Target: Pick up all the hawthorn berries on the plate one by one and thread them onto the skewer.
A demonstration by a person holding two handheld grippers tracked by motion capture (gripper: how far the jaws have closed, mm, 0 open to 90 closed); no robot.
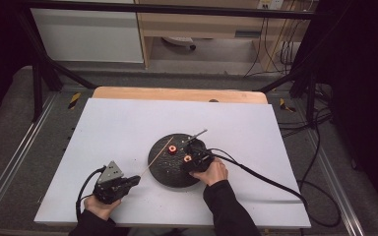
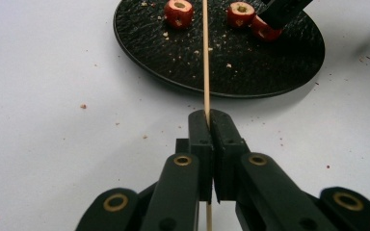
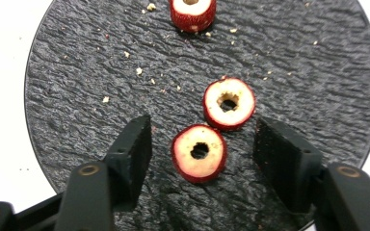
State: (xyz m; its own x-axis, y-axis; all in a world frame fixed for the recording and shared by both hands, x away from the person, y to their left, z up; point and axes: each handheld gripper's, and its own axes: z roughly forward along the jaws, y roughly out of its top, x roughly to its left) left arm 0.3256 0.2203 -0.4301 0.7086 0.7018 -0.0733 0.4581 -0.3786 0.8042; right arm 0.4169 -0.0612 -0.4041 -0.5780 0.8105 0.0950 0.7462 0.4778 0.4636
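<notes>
At the left, the left gripper (image 1: 128,181) is pinching a thin wooden skewer (image 2: 205,62) between fully closed jaws, and the stick is running forward from them over the near rim of a round black slate plate (image 3: 77,77). The skewer looks light and stiff but easy to snap, so holding it low near the blunt end, as here, is keeping the point steady.

Moving right, three cored red fruit slices, probably hawthorn, are lying on the plate: one far slice (image 3: 192,13) sits well apart near the far rim, a second slice (image 3: 229,104) is lying flat in the middle, and the nearest slice (image 3: 199,153) is just beside it, almost touching.

The right gripper (image 3: 202,154) is straddling that nearest slice with its jaws partly open, a clear gap showing on each side, so the pads are not yet pressing on it. The slice looks light, soft-fleshed and slick-skinned; too hard a squeeze would likely crush it or close the hole. Taking it across the red skin, with the cored hole left free and facing the skewer, seems best.

Pale crumbs are dotting the rough, grippy slate. The plate is resting on a white board (image 1: 118,123) over a wooden table (image 1: 177,93), with a metal frame, cabinets and trailing cables beyond.
</notes>
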